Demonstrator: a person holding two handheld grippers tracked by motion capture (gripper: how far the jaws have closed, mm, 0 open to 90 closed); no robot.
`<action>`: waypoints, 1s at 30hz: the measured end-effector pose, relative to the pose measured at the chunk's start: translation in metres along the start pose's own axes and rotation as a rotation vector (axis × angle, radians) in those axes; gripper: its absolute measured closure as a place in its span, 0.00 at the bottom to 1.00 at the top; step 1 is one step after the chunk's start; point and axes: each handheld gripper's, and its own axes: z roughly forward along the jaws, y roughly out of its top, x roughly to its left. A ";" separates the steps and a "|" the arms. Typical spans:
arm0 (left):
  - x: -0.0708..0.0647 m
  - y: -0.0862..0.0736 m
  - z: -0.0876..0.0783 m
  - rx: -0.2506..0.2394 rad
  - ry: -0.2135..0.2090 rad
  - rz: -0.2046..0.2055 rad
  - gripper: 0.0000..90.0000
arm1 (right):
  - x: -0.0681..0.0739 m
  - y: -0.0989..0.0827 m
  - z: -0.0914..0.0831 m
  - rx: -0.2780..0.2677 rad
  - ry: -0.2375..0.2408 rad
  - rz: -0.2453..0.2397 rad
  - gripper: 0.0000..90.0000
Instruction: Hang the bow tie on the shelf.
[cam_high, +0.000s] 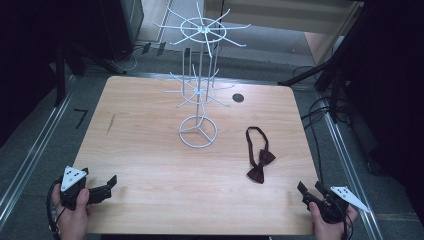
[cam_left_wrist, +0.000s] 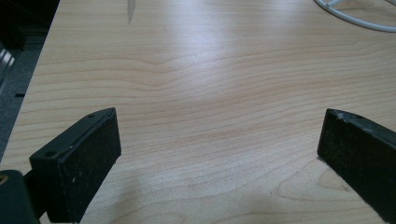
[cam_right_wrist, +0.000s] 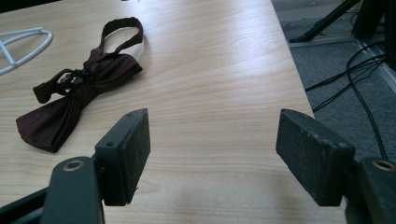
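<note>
Lying on the right half of the light wooden tabletop (cam_high: 150, 165), a dark maroon bow tie (cam_high: 260, 167) rests flat with its strap looped out toward the far edge. In the right gripper view the bow tie (cam_right_wrist: 70, 102) sits ahead and to the left of the jaws, near them but not touching.

A white wire display stand (cam_high: 199, 75) rises from a ring base near the middle of the tabletop, with two tiers of bare spokes. The bow tie lies to the right of that base, apart from it. A small dark round hole (cam_high: 238, 97) shows in the wood near the far edge, right of the stand.

The left hand-held gripper (cam_high: 107, 187) is at the near left corner, held in the person's left hand (cam_high: 75, 212); its jaws stand wide apart, released, with bare wood between them. A curve of the stand's base (cam_left_wrist: 359, 21) shows at the top right of the left gripper view.

The right hand-held gripper (cam_high: 306, 192) is at the near right corner, in the right hand (cam_high: 327, 225), jaws likewise spread and grasping nothing. Black cables (cam_right_wrist: 350, 79) trail over the grey floor (cam_right_wrist: 336, 56) beyond the table's right edge.
</note>
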 end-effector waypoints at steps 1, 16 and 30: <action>0.000 0.000 0.000 0.001 0.000 0.000 0.00 | 0.001 0.000 0.000 -0.003 -0.003 -0.002 0.30; 0.000 -0.001 -0.001 -0.004 -0.009 -0.002 0.00 | 0.013 0.034 -0.008 0.035 -0.039 -0.059 0.32; -0.001 -0.001 -0.002 -0.004 -0.009 0.010 0.00 | 0.041 0.060 0.008 0.124 0.017 -0.124 0.30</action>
